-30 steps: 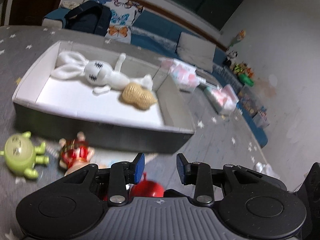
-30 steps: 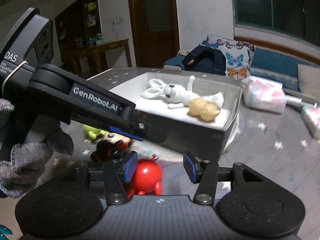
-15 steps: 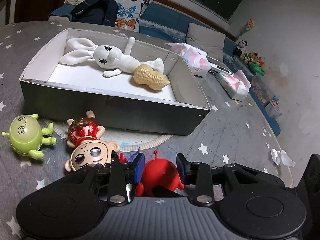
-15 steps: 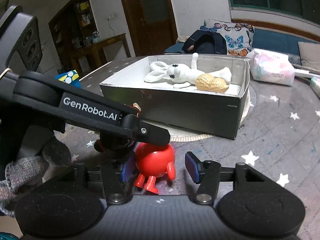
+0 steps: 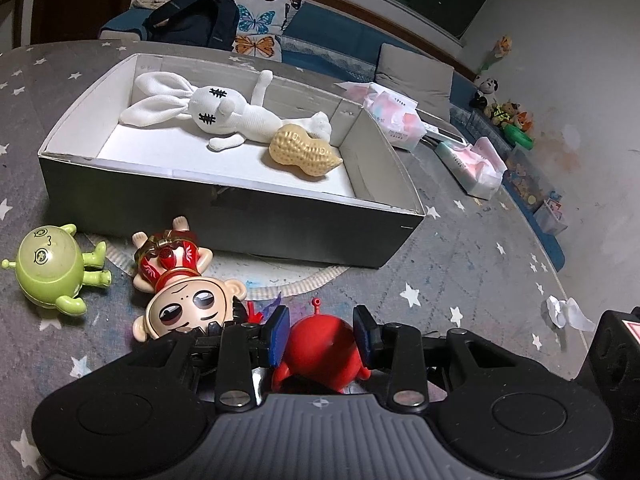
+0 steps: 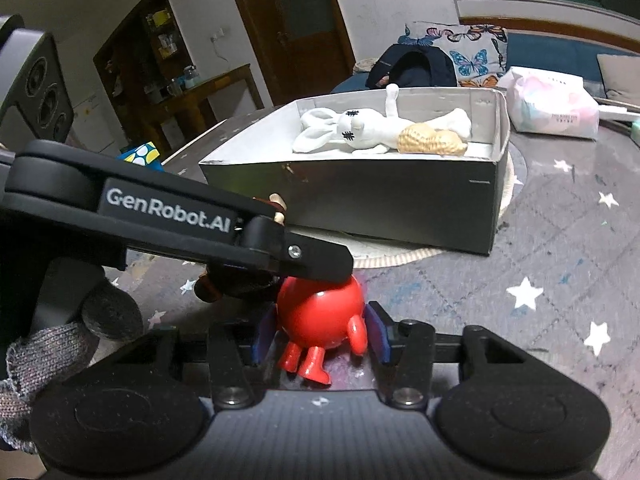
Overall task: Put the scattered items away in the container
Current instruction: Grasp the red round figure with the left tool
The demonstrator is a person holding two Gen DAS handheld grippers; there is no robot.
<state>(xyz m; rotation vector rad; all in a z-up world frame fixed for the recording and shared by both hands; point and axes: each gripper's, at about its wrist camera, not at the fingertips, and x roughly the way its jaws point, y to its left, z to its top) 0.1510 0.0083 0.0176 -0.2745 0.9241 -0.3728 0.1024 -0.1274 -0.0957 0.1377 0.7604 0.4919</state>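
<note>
- Sitting on the starred grey cloth before the box [image 5: 224, 216], a glossy round red toy [image 5: 320, 344] shows stubby legs and antenna.
- Both the left gripper [image 5: 322, 330] and right gripper [image 6: 318, 330] bracket it, blue pads spread wide, apparently not clamping.

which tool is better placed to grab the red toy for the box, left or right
Left, probably. The left tool has its pads close on both sides of the red toy. The right tool also straddles it, but with wider gaps, and the left one's finger lies over the toy.
</note>
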